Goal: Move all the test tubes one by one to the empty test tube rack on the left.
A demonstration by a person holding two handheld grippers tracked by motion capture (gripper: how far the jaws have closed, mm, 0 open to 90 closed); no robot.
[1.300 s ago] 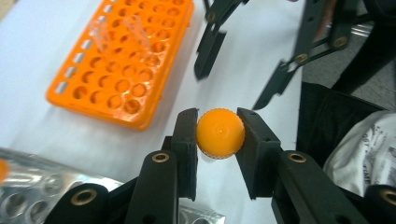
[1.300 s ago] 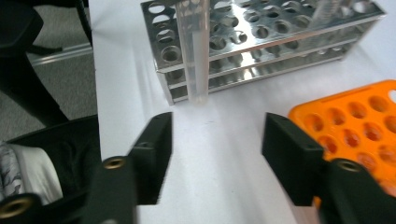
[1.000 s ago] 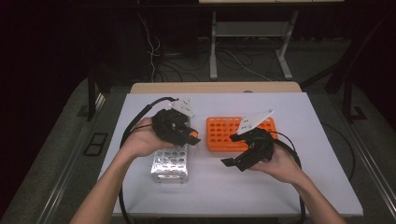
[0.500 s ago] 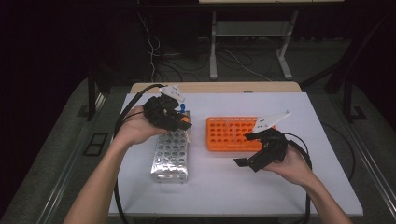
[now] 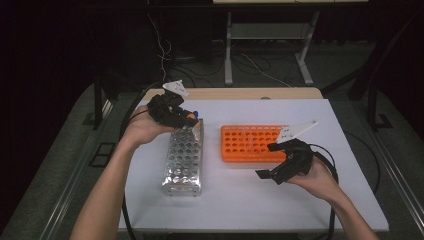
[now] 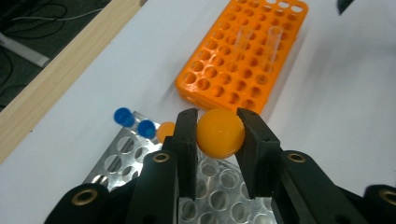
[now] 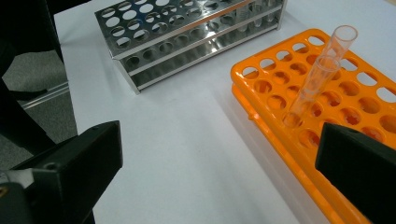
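A dark room with cables on the floor surrounds a white table [image 5: 240, 200] with a wooden strip along its far edge. In the high view two racks lie on it: one metal rack [image 5: 183, 160] at left and one orange rack [image 5: 252, 143] at centre, apart from each other. The left gripper [image 5: 186, 119] hovers over the metal rack's far end, an orange dot at its tip. The right gripper [image 5: 267, 172] sits just before the orange rack's near right corner. Since a second ago the left hand has carried its gripper from the metal rack's near end toward the far end, uncovering the rack's length; the right gripper has drifted rightward along the orange rack, and its jaws have just been opening with nothing between them.

In the left gripper view the jaws are clamped on one orange-capped tube [image 6: 220, 133], held above the metal rack [image 6: 219, 193]. Three capped tubes stand in the rack's far corner: two blue caps [image 6: 134, 122] and one orange cap [image 6: 166, 131]. Two clear uncapped tubes [image 6: 259, 39] stand in the orange rack [image 6: 233, 60] beyond.

In the right gripper view the jaws stand wide apart, empty, over bare table. The same two clear tubes [image 7: 322, 70] lean in the orange rack [image 7: 280, 126]; the metal rack [image 7: 187, 35] lies farther off. No writing is legible anywhere.
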